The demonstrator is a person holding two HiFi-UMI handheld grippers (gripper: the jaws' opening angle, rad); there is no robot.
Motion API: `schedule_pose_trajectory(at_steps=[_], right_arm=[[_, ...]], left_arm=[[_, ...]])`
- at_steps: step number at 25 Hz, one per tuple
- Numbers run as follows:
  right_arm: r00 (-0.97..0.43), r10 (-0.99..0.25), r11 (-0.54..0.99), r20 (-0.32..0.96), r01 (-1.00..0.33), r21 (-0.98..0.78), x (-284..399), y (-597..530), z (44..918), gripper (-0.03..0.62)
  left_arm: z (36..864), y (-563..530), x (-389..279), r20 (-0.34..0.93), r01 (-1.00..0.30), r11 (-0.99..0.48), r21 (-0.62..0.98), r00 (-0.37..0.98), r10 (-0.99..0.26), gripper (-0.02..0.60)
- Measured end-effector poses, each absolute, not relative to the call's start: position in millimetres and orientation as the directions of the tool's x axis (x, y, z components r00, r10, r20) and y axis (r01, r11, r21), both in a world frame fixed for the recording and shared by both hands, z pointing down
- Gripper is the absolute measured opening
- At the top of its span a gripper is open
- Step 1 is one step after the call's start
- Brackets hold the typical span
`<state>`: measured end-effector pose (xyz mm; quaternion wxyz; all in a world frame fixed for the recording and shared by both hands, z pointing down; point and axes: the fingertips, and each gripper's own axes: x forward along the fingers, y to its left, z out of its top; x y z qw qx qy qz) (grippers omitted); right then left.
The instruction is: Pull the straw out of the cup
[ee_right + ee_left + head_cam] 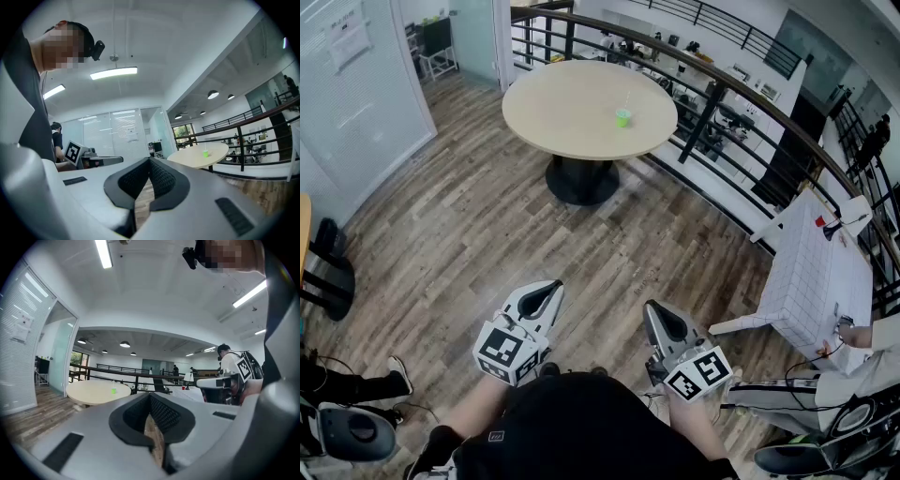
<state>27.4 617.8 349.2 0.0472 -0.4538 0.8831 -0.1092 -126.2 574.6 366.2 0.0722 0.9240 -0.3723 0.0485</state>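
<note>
The cup (622, 117) stands upright near the middle of the round table (546, 120), well apart from the person, with the straw (626, 99) standing in it. The left tool (549, 291) and right tool (659, 317) are held close to the body over the wooden floor (487, 225), jaws closed and empty. Judgement: this is a carry posture, since nothing is within reach, and the approach to the table comes first.

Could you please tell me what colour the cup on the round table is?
The cup is bright green; it shows clearest in the head view.
</note>
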Motion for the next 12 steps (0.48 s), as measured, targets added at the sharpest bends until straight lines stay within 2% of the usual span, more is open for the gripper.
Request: schedule_pose_trajectory(at_steps=[12], right_arm=[[-0.6, -0.8, 0.581, 0.001, -0.775, -0.247, 80.4, 636.7, 353.9, 0.021]], left_arm=[[368.5, 591.8, -74.8, 0.16, -0.706, -0.702, 0.087, 0.706, -0.69, 0.008]])
